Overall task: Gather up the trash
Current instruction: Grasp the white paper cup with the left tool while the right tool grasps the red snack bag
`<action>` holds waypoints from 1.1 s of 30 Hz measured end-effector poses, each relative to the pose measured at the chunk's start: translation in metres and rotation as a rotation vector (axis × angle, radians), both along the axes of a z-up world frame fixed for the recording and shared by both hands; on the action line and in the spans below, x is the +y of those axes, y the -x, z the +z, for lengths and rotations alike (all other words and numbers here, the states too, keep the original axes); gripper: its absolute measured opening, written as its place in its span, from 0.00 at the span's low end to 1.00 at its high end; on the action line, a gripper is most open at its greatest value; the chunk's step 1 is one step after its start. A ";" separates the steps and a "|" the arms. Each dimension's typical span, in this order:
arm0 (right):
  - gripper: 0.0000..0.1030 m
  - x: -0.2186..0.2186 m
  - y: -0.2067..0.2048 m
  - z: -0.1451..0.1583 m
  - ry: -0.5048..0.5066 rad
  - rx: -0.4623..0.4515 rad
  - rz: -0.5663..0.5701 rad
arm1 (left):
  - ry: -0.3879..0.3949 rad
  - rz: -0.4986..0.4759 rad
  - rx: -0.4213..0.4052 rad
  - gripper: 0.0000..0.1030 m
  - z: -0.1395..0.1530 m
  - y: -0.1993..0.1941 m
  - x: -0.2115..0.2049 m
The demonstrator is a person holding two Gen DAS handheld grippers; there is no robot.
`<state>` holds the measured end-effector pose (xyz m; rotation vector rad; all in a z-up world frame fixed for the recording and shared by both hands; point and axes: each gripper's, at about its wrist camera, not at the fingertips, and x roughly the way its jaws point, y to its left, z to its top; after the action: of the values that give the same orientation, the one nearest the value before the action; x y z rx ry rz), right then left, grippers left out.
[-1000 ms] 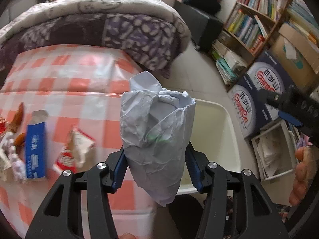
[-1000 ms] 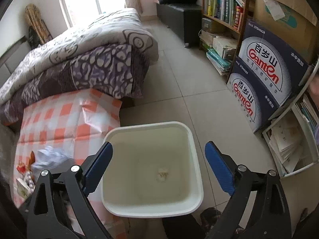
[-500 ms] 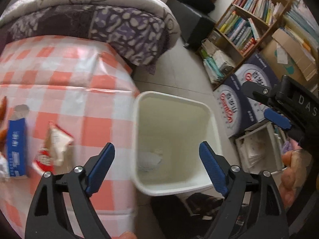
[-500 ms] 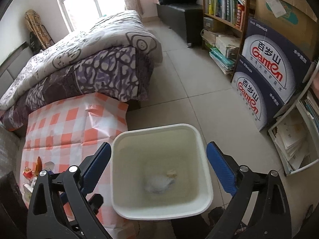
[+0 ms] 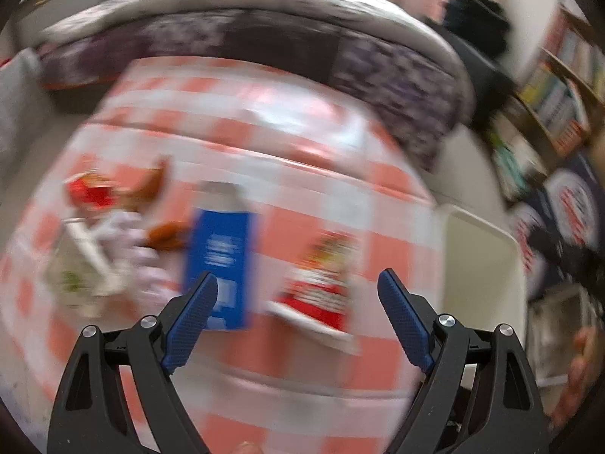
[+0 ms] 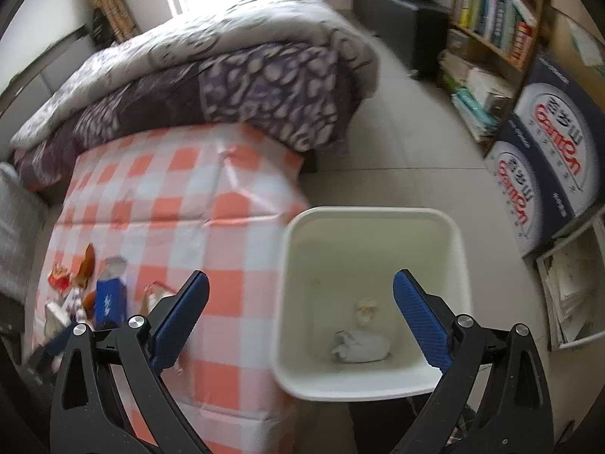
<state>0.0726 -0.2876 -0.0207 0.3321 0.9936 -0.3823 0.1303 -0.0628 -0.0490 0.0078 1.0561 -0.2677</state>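
Crumpled white paper wad (image 6: 361, 345) now dropped into white square plastic bin (image 6: 372, 213); empty, wide left claw (image 5: 298, 304) swings back toward tabletop (image 5: 234, 143) litter.

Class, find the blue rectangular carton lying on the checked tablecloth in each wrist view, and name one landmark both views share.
Left wrist: blue rectangular carton lies centre-left, just above the left gripper's left finger.
Right wrist: it lies far lower left, small, among other litter.
Shared landmark: white square plastic bin beside the table.
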 end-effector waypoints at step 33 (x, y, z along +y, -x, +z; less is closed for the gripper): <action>0.93 0.119 -0.070 -0.098 -0.218 0.221 0.104 | 0.273 0.623 0.234 0.69 -0.044 -0.052 0.212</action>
<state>0.1426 -0.1688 -0.1186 0.4397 1.2682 -0.2188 0.1826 0.1488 -0.0933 -0.6017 1.1924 0.1602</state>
